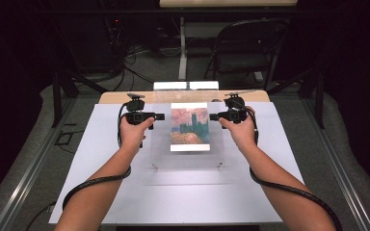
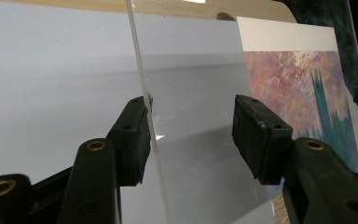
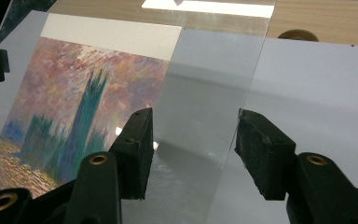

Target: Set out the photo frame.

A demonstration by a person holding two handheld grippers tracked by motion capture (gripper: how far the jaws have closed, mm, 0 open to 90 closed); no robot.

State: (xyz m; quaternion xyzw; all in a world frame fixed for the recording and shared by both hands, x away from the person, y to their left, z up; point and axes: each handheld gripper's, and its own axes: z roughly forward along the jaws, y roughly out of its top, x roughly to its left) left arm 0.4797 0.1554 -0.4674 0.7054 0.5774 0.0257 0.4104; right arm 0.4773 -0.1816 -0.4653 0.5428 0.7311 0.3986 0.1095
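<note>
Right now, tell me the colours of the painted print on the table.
Pink-red sky, teal-green tower, orange-gold water, white border: the print, best in the right gripper view.

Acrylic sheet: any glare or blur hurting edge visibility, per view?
High view: the acrylic sheet is nearly invisible, soft overall, room behind dark. Left gripper view: sheet edge shows as a bright line, small glint by the left gripper; painting print slightly soft. Right gripper view: edge faint, glint near the right gripper.
</note>
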